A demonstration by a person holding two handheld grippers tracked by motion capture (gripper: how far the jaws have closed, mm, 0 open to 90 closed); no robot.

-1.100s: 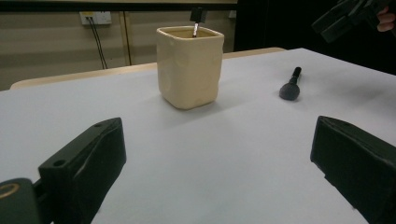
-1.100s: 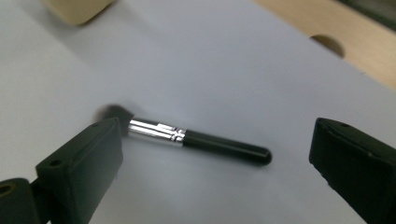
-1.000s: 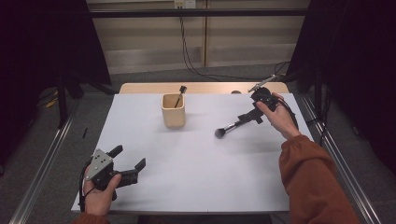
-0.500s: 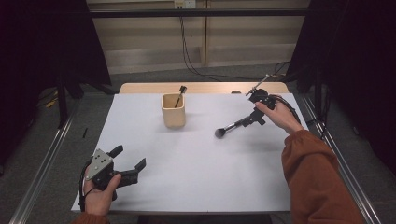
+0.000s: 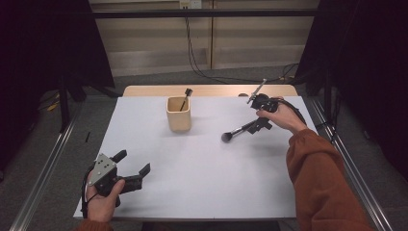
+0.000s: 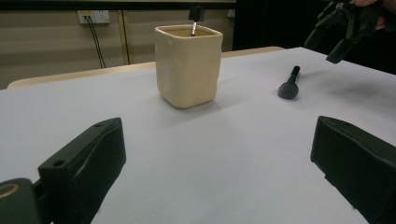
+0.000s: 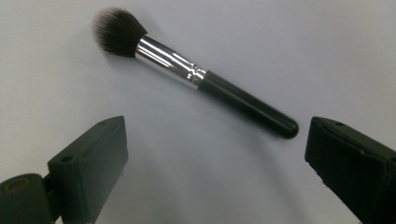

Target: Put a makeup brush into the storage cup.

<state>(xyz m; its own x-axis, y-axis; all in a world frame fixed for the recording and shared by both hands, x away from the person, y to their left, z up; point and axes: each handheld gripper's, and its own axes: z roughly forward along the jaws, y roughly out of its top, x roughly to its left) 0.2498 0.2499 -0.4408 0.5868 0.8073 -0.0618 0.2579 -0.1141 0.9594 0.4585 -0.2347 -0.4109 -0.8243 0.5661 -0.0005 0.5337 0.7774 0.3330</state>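
Observation:
A black-handled makeup brush (image 5: 238, 131) (image 7: 196, 74) with a silver ferrule lies flat on the white table (image 5: 202, 178), its bristles pointing left. My right gripper (image 5: 259, 124) (image 7: 215, 163) hovers open just above the handle end, with the brush lying ahead of its jaws and not touched. A cream square cup (image 5: 179, 114) (image 6: 188, 65) stands at the back centre with another dark brush (image 5: 185, 96) leaning in it. My left gripper (image 5: 131, 166) (image 6: 215, 172) rests open and empty near the front left corner, facing the cup.
A bare wooden strip (image 5: 144, 90) runs along the table's far edge. Metal rails (image 5: 43, 183) flank the table on the floor. The left gripper view also shows the lying brush (image 6: 289, 86) and the right gripper (image 6: 345, 28) beyond it.
My right hand has shifted slightly left and lower toward the brush handle. The brush, the cup and the left gripper have stayed put.

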